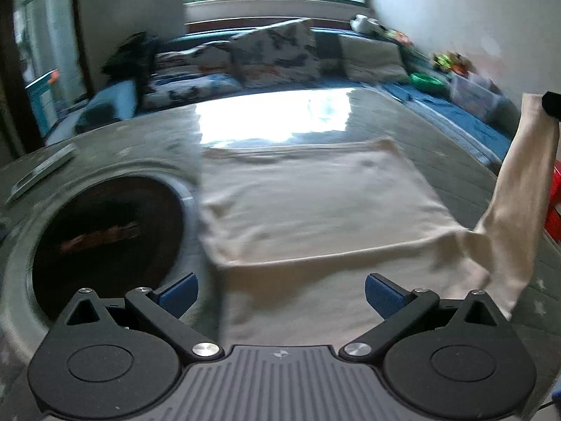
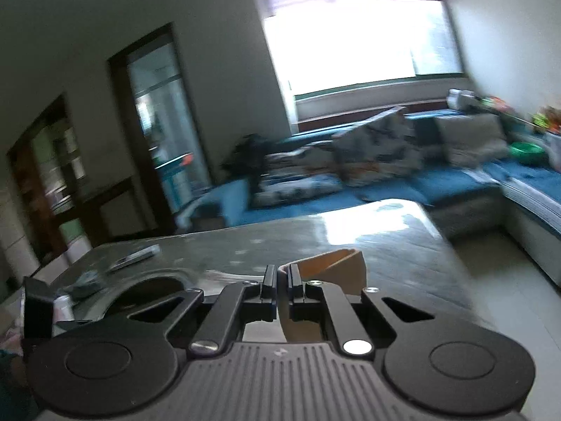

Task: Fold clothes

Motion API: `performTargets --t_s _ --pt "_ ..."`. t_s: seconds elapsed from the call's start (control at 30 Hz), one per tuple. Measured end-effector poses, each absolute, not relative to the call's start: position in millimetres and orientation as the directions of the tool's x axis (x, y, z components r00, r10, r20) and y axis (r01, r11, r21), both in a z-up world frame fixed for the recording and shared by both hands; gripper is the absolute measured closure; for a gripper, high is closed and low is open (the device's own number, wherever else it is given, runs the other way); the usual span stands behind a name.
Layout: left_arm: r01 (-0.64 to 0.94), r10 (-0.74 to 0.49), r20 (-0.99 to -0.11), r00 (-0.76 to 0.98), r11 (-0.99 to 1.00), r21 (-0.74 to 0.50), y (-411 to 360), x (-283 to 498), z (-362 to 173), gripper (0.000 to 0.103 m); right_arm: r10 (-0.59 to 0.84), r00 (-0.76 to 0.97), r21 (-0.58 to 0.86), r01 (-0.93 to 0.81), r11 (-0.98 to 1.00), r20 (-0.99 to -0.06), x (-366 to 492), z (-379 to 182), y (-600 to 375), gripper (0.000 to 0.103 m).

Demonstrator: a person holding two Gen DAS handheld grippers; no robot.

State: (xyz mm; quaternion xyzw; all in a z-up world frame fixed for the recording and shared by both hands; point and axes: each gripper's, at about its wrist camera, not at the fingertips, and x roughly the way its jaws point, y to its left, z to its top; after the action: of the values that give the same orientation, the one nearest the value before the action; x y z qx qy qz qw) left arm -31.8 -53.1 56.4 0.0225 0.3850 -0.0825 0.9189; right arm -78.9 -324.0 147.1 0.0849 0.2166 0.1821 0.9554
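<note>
Cloth of a single kind is showing: one beige garment [image 1: 315, 203] is lying mostly flat on the glossy grey table [image 1: 438, 140], with one sleeve [image 1: 519, 189] rising off its right edge. Two grippers are working here. The right gripper [image 2: 283, 279] is pointing slightly downward, its jaws pinching together on that sleeve's end [image 2: 336, 263]. The left gripper [image 1: 280, 296] is tilting down over the garment's near edge, its blue pads [image 1: 380, 296] standing wide apart, gripping nothing.
</note>
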Motion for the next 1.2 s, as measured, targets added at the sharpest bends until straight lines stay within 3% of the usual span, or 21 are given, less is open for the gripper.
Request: performTargets --t_s 0.4,0.53,0.6,0.67,0.9,1.2 --pt "0.002 -0.055 -0.727 0.685 0.997 -0.074 22 -52 44 0.000 0.554 0.653 0.166 -0.558 0.813 -0.516 -57 108 -168 0.098" --pt "-0.011 -0.056 -0.729 0.682 0.996 -0.087 27 -55 43 0.000 0.576 0.601 0.169 -0.596 0.785 -0.554 -59 91 -146 0.093" --pt "-0.008 -0.056 -0.725 0.687 0.996 -0.085 28 -56 44 0.000 0.581 0.601 0.178 -0.595 0.784 -0.549 -61 94 -151 0.090" --pt "-0.004 -0.058 -0.720 0.692 0.996 -0.084 28 -57 46 0.000 0.572 0.613 0.170 -0.587 0.791 -0.546 -65 100 -164 0.077" --pt "0.075 -0.133 -0.690 0.711 0.991 -0.113 5 -59 56 0.000 0.430 0.666 0.081 -0.488 0.869 -0.610 -72 89 -226 0.075" --pt "0.249 -0.272 -0.658 0.703 0.960 -0.131 -50 -52 62 0.006 0.355 0.648 0.119 -0.378 0.918 -0.674 -91 44 -277 0.075"
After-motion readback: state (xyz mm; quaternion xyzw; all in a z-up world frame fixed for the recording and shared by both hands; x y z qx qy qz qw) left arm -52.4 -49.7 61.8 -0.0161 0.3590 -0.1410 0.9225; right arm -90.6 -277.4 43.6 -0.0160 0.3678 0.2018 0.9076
